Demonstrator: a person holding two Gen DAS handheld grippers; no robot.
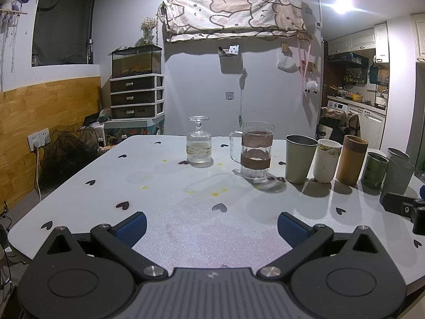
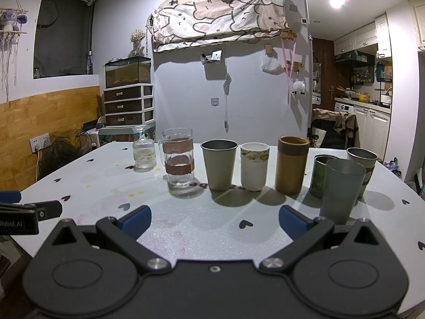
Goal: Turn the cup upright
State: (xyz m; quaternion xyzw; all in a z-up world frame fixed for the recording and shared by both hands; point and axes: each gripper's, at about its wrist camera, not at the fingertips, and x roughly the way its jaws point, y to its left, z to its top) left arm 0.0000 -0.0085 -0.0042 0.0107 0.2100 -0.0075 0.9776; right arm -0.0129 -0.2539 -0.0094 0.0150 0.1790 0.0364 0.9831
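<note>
Both grippers spread and empty; inverted stemmed glass (image 1: 199, 141) awaits flipping.

The glass stands rim-down, foot up, at 12 o'clock from the left gripper (image 1: 211, 229), just left of the handled glass mug (image 1: 255, 151). It stands apart from its neighbours, so it probably allows a side grip. The right gripper (image 2: 214, 221) has its jaws wide apart, holding nothing, and hovers low over the table (image 2: 212, 228). From there the glass sits at 11 o'clock. The right wrist view alone shows the full row of upright cups, including the grey tumbler (image 2: 342, 191) at 1 o'clock. The left wrist view gives the clearer look at the upturned foot.
</note>
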